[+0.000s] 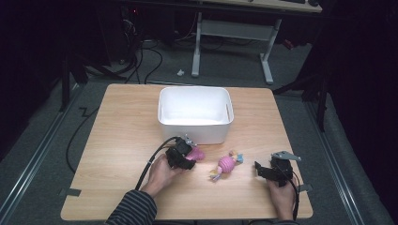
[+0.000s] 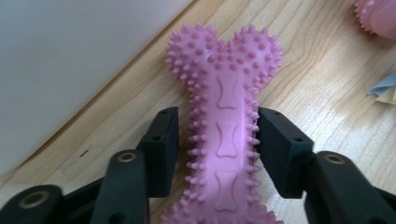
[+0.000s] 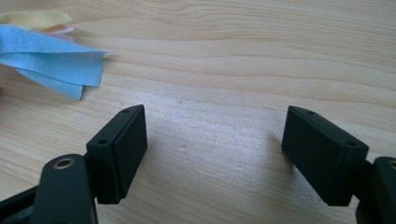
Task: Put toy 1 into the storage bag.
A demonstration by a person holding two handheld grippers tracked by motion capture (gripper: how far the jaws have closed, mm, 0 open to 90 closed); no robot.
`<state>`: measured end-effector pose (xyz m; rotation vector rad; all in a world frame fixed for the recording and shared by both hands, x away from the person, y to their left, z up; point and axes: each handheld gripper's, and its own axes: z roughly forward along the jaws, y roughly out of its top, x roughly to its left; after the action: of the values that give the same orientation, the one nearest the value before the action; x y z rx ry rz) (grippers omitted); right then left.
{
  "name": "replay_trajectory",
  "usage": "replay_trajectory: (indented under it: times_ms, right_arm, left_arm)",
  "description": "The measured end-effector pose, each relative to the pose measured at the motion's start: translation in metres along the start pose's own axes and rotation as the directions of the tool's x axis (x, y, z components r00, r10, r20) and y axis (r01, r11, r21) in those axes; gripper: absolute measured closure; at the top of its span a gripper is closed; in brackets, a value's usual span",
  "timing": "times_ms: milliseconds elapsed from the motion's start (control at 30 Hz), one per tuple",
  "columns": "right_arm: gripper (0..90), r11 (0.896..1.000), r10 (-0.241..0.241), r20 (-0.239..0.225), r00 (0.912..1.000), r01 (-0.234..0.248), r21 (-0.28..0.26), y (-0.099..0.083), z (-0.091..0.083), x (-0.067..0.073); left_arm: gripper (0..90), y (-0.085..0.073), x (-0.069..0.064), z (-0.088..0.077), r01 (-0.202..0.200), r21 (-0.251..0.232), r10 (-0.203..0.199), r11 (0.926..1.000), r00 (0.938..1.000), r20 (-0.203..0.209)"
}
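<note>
A pink spiky bone toy point(image 1: 197, 153) lies on the wooden table just in front of the white bin point(image 1: 195, 130). My left gripper point(image 1: 191, 158) is shut on its shaft; in the left gripper view the two black pads sit against the spikes on either side of the bone point(image 2: 226, 93), with the left gripper point(image 2: 218, 135) low on the table. My right gripper point(image 1: 261, 171) rests near the front right of the table, jaws open and nothing between them point(image 3: 212, 154), pointing at bare wood.
A pink spiky ball toy with blue and yellow fabric tails point(image 1: 226, 165) lies between the two grippers; its blue strips point(image 3: 56, 65) show at the upper left of the right gripper view. The bin wall point(image 2: 70, 60) stands close beside the bone.
</note>
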<state>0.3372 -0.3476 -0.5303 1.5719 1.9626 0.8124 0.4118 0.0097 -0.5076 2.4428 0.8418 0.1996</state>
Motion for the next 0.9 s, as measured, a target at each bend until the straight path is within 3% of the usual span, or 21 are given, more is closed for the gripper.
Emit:
replay_trajectory:
  times_ms: [167, 467, 800, 900]
  right_arm:
    - [22.5, 1.0, 0.001, 0.001, 1.0, -0.001, 0.001, 0.0, 0.0, 0.0]
    - [22.6, 1.0, 0.002, 0.001, 1.0, -0.002, 0.001, 0.0, 0.0, 0.0]
    - [22.5, 1.0, 0.002, 0.0, 1.0, -0.002, 0.001, 0.0, 0.0, 0.0]
    - [22.6, 1.0, 0.001, 0.001, 1.0, -0.001, 0.001, 0.0, 0.0, 0.0]
  left_arm:
    - [57.3, 0.0, -0.001, -0.001, -0.009, -0.003, 0.009, 1.0, 0.9999, 0.004]
    - [58.6, -0.001, -0.004, -0.006, -0.042, 0.012, 0.042, 0.999, 0.9991, 0.0]
    - [58.7, -0.005, -0.005, -0.03, -0.034, -0.026, 0.035, 0.9991, 0.9991, 0.023]
    - [58.7, -0.007, -0.005, -0.045, -0.022, -0.055, 0.025, 0.9982, 0.9989, 0.039]
